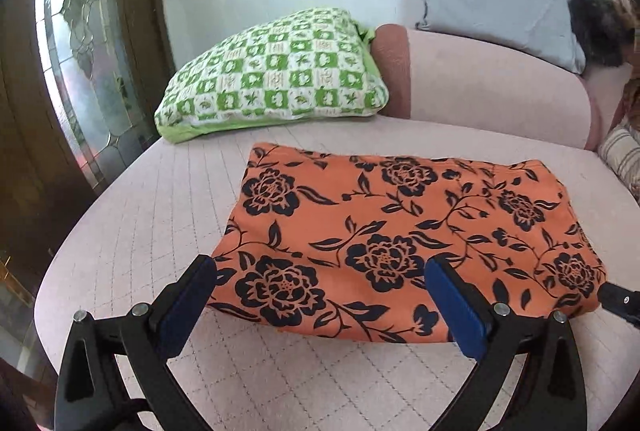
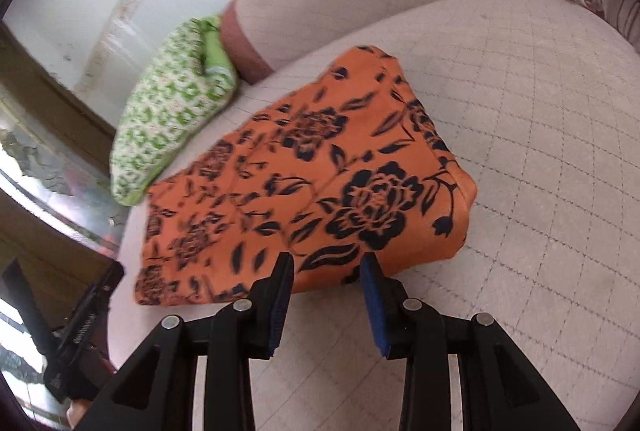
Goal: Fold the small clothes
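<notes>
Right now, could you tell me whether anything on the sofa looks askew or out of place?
Nothing stands out: the orange floral garment lies folded and fairly flat on the sofa seat, and the green patterned pillow rests behind it.

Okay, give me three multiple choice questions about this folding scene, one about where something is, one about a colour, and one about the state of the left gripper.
1. Where is the green checked pillow?
A. Beyond the garment's far left corner
B. On top of the garment
C. On the floor

2. What colour is the floral garment?
A. Blue with white flowers
B. Orange with black flowers
C. Plain grey

3. How is the left gripper?
A. Shut on the pillow
B. Out of view
C. Open

Answers: 1 A, it lies past the garment by the sofa back. 2 B, black blooms on orange. 3 C, its fingers stand wide apart at the garment's near edge.
</notes>
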